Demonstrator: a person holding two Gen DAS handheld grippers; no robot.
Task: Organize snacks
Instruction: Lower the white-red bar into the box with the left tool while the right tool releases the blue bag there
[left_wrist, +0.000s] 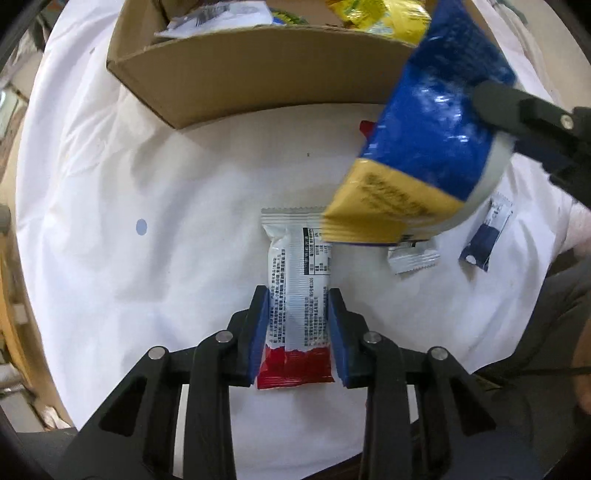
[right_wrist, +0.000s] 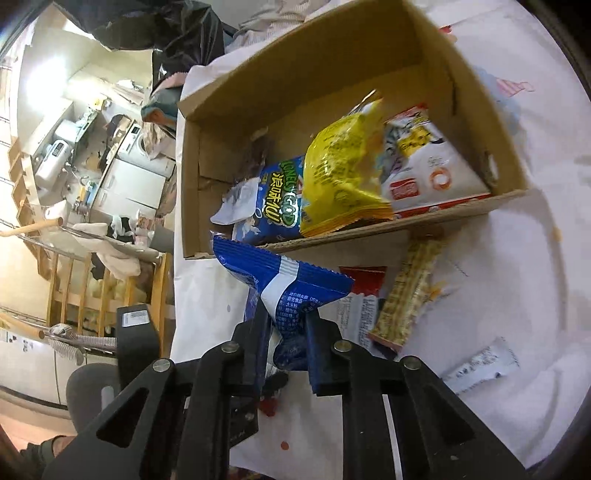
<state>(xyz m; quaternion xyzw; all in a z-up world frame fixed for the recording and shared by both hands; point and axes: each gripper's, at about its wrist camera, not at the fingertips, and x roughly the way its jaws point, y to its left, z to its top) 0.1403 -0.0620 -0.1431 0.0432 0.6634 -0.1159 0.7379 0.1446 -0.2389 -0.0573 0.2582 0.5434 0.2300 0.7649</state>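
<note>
Two claws (left_wrist: 297, 325) (right_wrist: 283, 328), each gripping one snack packet (left_wrist: 295, 291) (right_wrist: 284, 284)

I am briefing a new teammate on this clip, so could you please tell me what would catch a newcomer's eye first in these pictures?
The blue and yellow snack bag stands out first, held aloft in the right gripper, jaws shut on it, just short of the cardboard box. Next, the left gripper straddles a white and red wrapper lying on the white tablecloth. A bright yellow packet tops the snacks in the box.
</note>
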